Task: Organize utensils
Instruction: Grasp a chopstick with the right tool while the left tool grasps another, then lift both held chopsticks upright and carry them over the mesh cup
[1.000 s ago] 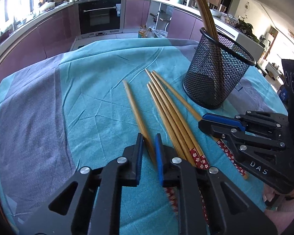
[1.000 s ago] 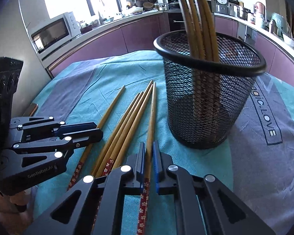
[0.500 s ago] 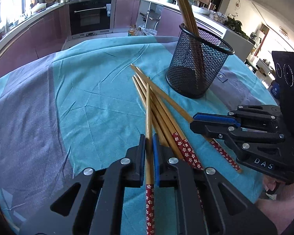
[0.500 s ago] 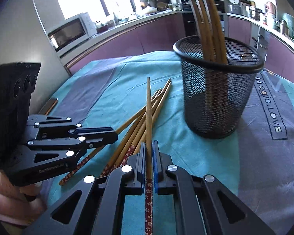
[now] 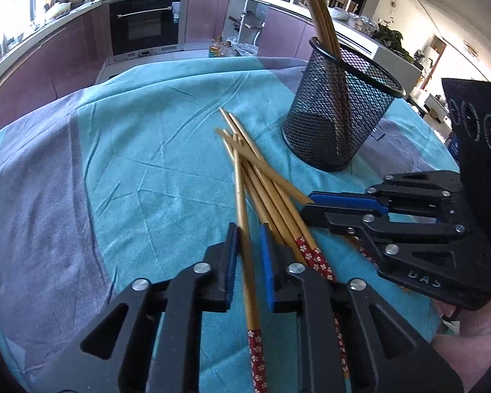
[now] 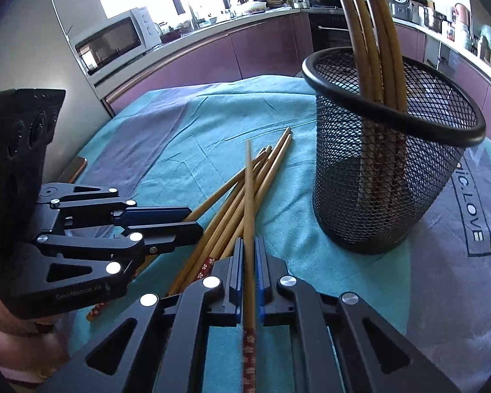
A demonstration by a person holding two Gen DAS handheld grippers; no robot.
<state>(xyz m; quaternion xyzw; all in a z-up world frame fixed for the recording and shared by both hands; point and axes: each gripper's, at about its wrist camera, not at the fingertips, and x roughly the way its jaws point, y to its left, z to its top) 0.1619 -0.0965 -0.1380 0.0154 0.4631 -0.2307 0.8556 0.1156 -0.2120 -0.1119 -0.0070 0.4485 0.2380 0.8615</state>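
Both grippers have lifted a chopstick since a second ago, when the sticks lay flat among the pile. Low in the left wrist view, the left gripper (image 5: 248,245) has its blue-padded jaws clamped on one bamboo chopstick with a red flowered handle (image 5: 244,229), which runs up the middle of the frame over the loose pile of bamboo chopsticks (image 5: 271,196) on the teal and grey cloth (image 5: 131,163). At mid right the right gripper (image 5: 314,203) is seen from the side, jaws together. In the right wrist view its jaws grip a second bamboo chopstick (image 6: 249,203) at bottom centre. Upper right, the black wire-mesh cup (image 6: 392,177) stands upright, holding several chopsticks (image 6: 373,32).
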